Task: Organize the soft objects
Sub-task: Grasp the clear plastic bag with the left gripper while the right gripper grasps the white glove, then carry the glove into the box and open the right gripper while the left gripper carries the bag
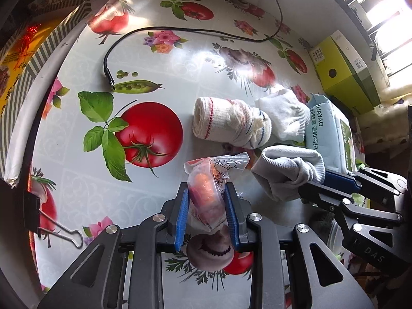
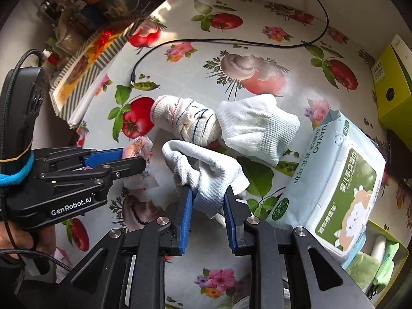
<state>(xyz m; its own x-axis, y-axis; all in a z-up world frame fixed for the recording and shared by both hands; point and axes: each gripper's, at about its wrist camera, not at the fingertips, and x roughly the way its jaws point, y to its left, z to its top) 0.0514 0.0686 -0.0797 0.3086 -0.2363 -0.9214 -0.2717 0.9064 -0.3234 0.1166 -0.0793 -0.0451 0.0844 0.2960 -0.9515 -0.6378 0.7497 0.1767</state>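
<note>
**Both hand-held grippers closed on soft items over the patterned surface**

My left hand-held gripper [image 1: 207, 195] is partly closed: its blue pads [image 1: 182, 216] press on either side of a clear plastic packet [image 1: 209, 190] with an orange-pink soft item inside. The packet stands between the pads, and its crinkled top projects beyond the fingertips. From the right wrist view, the same gripper [image 2: 134, 158] enters from the left edge with the packet [image 2: 136, 148] at its tip.

My right hand-held gripper [image 2: 208, 193] is likewise narrowed onto its load, pinching a folded grey-white sock [image 2: 206, 172] between its blue pads [image 2: 186, 213]. The sock bulges forward past the fingertips, and its rolled cuff curves toward the left gripper. In the left wrist view the sock [image 1: 288, 172] hangs at the end of the right gripper [image 1: 309, 182].

Beyond both grippers, near the middle of the surface [image 1: 180, 59], lie a rolled striped sock [image 1: 229, 121] and, touching it on the right, a white sock bundle [image 1: 285, 116]. A pale blue pack of wet wipes [image 2: 342, 180] lies near the right edge of the surface, just beside the white bundle. A green box [image 1: 345, 72] stands at the far right corner. A black cable [image 1: 180, 29] curves across the far part of the surface, and a binder clip [image 1: 59, 226] grips its near left edge.
</note>
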